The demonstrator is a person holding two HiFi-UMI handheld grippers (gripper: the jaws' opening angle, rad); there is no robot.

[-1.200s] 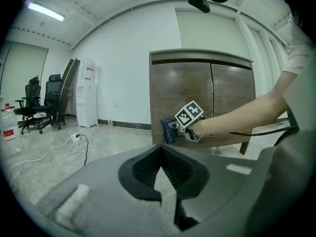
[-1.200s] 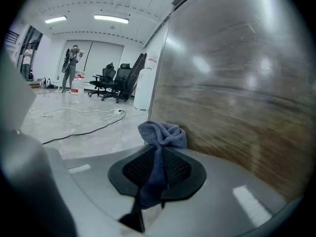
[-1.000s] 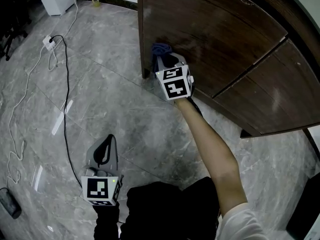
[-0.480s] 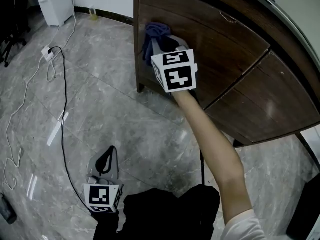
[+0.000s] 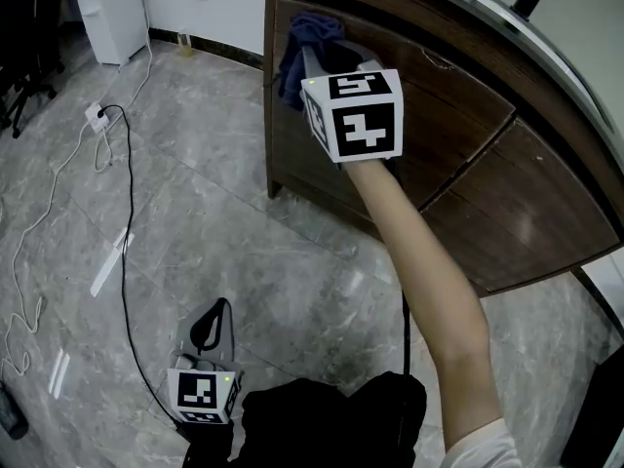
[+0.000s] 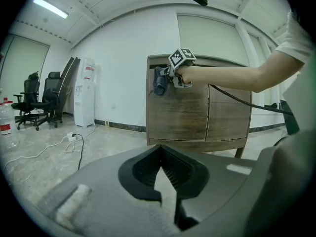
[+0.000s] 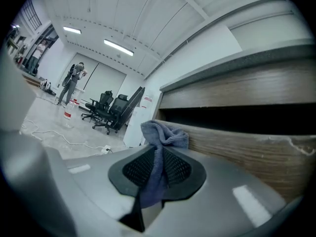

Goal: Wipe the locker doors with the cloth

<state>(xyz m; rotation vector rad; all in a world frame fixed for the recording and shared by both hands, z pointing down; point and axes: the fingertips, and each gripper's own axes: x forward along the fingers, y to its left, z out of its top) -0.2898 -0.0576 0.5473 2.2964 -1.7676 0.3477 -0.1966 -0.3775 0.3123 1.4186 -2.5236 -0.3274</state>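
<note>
**Cloth at the top corner of the left locker door**

The brown locker [image 5: 546, 213] fills the upper right of the head view. The work is at the top left corner of its left door [image 5: 448, 96]. There the right tongs [image 7: 158, 168] pinch the blue cloth [image 7: 165, 132] between their pads. Its bunched end presses on the wood just under the dark gap [image 7: 237, 113] above the door.

The main risk, as I judge it, is that the bunch snags on that upper edge or slips off the door's side, and the pull drags it out of the grip. Only a small wad touches the wood, so strokes may leave strips unwiped.

The left tongs [image 6: 161, 149] hang low by the person's leg, tips pressed together and empty.

Nothing blocks the doors. Across the grey floor [image 5: 214, 213], a water dispenser [image 6: 86, 93] and office chairs [image 6: 42, 100] stand far off. A black cable [image 5: 127, 203] and a white power strip [image 5: 96, 115] lie well apart from the locker.
</note>
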